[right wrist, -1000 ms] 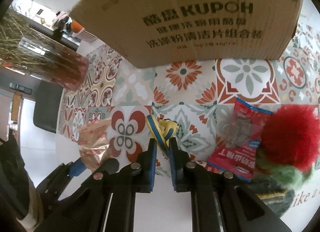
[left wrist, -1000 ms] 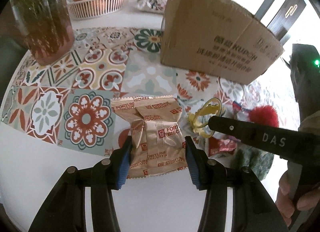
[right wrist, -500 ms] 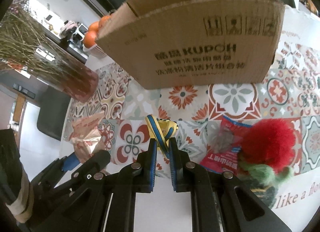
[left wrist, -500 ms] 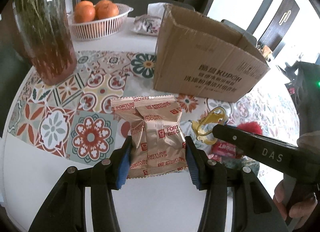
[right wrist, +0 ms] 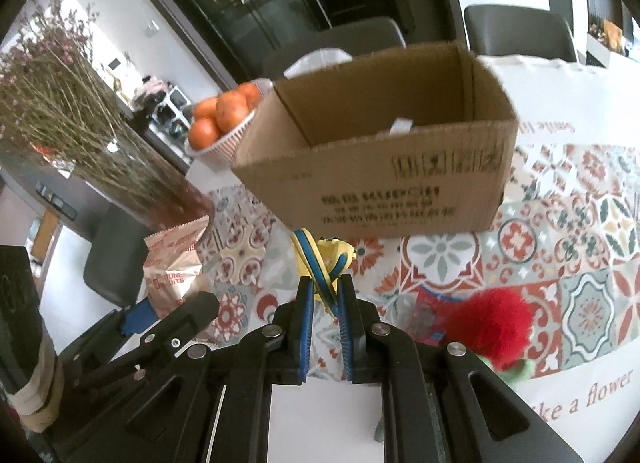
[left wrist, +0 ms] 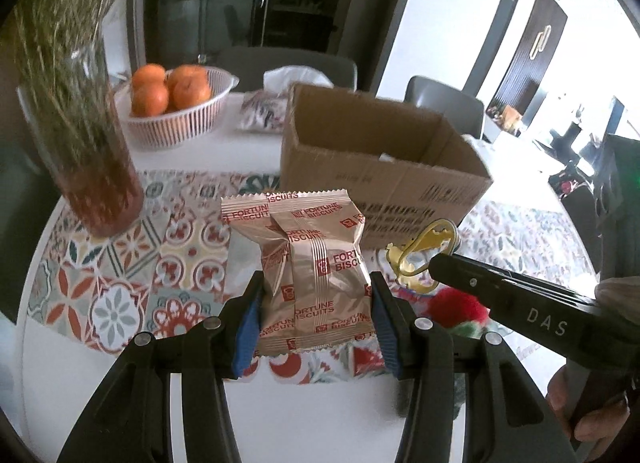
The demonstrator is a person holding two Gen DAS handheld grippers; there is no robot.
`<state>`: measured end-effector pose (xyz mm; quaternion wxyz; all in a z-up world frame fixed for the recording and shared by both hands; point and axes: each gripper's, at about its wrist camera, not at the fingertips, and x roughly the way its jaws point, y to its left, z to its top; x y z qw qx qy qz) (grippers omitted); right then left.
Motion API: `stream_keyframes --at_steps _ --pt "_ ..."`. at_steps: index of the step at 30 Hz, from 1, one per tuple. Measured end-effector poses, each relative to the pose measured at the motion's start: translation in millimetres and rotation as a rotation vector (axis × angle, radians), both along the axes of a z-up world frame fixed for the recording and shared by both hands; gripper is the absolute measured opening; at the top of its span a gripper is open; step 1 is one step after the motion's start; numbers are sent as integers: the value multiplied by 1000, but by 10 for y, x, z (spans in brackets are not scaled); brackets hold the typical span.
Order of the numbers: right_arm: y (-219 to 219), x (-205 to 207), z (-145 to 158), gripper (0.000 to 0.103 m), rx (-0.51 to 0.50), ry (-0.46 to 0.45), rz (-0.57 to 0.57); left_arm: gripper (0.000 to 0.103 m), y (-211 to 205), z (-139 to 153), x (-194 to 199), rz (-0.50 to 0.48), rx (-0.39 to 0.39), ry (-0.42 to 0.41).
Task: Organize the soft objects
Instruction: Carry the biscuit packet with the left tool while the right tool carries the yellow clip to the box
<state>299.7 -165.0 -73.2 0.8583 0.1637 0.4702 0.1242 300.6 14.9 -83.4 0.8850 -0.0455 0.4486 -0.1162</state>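
Note:
My left gripper (left wrist: 316,295) is shut on a tan Fortune Biscuits packet (left wrist: 312,267), held in the air above the patterned tablecloth (left wrist: 120,263). My right gripper (right wrist: 323,289) is shut on a small yellow and blue soft toy (right wrist: 320,263), also lifted; the same toy (left wrist: 420,259) shows at the tip of the right gripper in the left wrist view. An open cardboard box (right wrist: 384,167) stands beyond both, its inside partly visible with a white scrap in it. The packet (right wrist: 174,259) and the left gripper appear at the lower left of the right wrist view.
A red and green fluffy toy (right wrist: 496,323) and a red snack bag (right wrist: 428,311) lie on the cloth (right wrist: 580,263) to the right. A glass vase of dried stems (left wrist: 84,135) stands at the left. A white basket of oranges (left wrist: 176,115) sits behind it.
Both grippers have risen with their loads and tilted up. The box now appears lower in view, its open top and inside showing, and more of the room beyond has come into sight.

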Motion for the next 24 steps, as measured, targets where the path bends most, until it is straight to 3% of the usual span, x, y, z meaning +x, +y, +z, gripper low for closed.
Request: stream_keyframes --at_steps 24 --pt "-350 30 747 14 3 -210 -101 49 -379 656 272 -108 -13 -181"
